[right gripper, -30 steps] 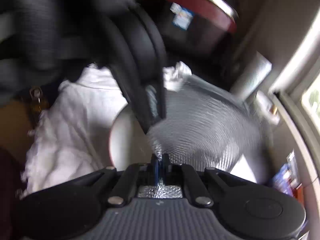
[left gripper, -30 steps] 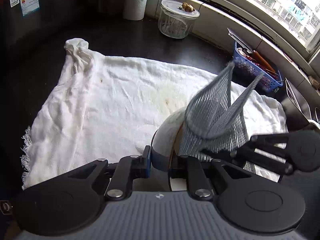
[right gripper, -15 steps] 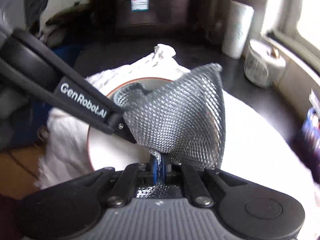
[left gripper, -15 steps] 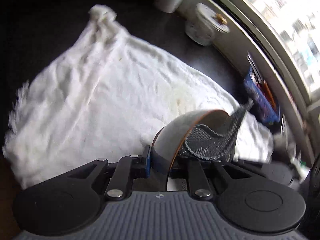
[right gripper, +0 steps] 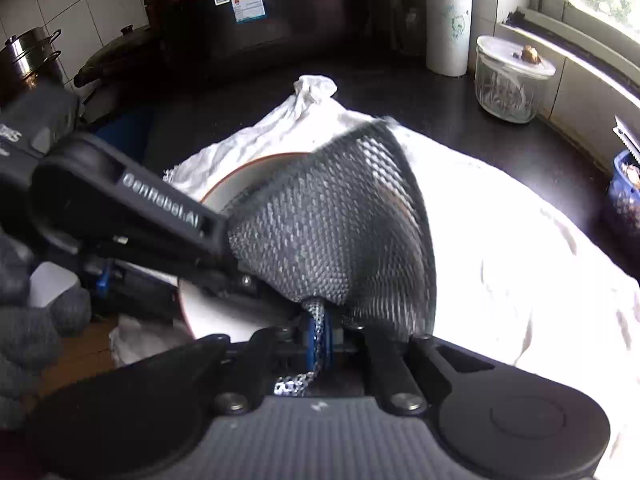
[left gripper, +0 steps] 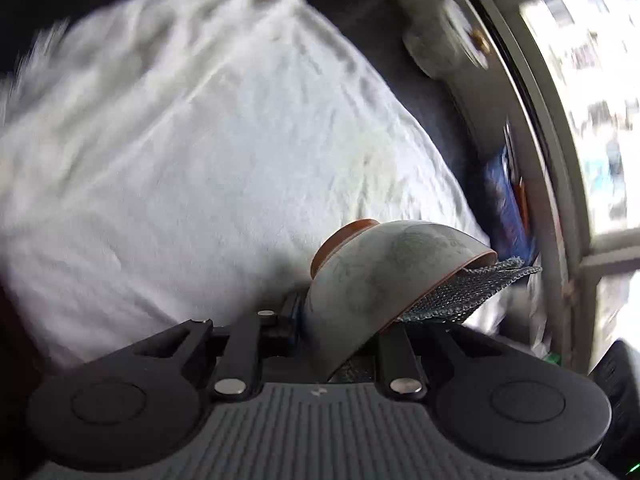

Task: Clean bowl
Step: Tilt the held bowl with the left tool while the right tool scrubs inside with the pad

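My left gripper [left gripper: 338, 322] is shut on the rim of a white bowl [left gripper: 384, 276] with a brown foot and rim, tilted on its side above the white cloth [left gripper: 200, 152]. My right gripper [right gripper: 320, 340] is shut on a grey mesh dishcloth [right gripper: 340, 224]. The dishcloth drapes over the bowl's opening [right gripper: 224, 196] and pokes out past the rim in the left wrist view [left gripper: 472, 292]. The left gripper's arm [right gripper: 132, 208] crosses the right wrist view from the left.
The dark counter [right gripper: 440, 108] holds a glass jar with lid [right gripper: 510, 80], a paper towel roll [right gripper: 447, 20] and a blue basket [right gripper: 626, 196] near the window sill. Pots [right gripper: 28, 56] stand at the far left.
The left gripper has rolled the bowl further over, so its outside and foot now face the left camera. The mesh dishcloth has moved across the bowl's inside.
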Tool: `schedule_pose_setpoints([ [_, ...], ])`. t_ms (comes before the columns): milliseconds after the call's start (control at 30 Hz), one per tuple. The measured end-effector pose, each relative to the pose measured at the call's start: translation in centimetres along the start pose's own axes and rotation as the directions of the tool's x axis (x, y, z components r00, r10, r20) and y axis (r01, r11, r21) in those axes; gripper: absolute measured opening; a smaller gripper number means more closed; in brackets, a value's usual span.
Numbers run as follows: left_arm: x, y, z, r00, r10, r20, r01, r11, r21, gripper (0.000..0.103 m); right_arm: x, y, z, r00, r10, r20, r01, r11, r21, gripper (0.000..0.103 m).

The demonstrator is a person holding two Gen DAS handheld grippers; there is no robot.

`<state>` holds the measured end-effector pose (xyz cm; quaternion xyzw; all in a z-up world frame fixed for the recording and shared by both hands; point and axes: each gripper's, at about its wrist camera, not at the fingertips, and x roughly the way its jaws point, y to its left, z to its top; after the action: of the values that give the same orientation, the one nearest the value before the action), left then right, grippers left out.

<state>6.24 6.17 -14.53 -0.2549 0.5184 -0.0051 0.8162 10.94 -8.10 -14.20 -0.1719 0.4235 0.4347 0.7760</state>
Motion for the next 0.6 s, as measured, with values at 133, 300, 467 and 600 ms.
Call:
schedule_pose_setpoints([
  [133, -1.4, -3.8, 0.1, 0.981, 0.152, 0.122, -0.189, 0.898, 0.398, 0.019, -1.0, 1.6, -1.0, 0.998, -0.058, 0.005, 0.059, 0.995, -0.075, 0.003],
  [300, -1.9, -5.0, -0.6, 0.969, 0.182, 0.167, -0.244, 0.804, 0.543, 0.011, -2.5, 1.8, -0.9, 0.986, -0.150, 0.073, 0.158, 0.980, -0.118, 0.002],
  [467, -1.5, -3.5, -1.3, 0.984, 0.118, 0.131, -0.161, 0.904, 0.396, 0.009, -1.8, 2.8, -1.1, 0.987, -0.156, 0.049, 0.161, 0.978, -0.131, 0.002],
  [600, -1.3, 0.0, -1.5, 0.996, -0.005, 0.094, -0.004, 0.995, 0.098, 0.011, -1.1, 2.0, -1.6, 0.998, -0.051, 0.025, 0.051, 0.999, 0.001, 0.002],
])
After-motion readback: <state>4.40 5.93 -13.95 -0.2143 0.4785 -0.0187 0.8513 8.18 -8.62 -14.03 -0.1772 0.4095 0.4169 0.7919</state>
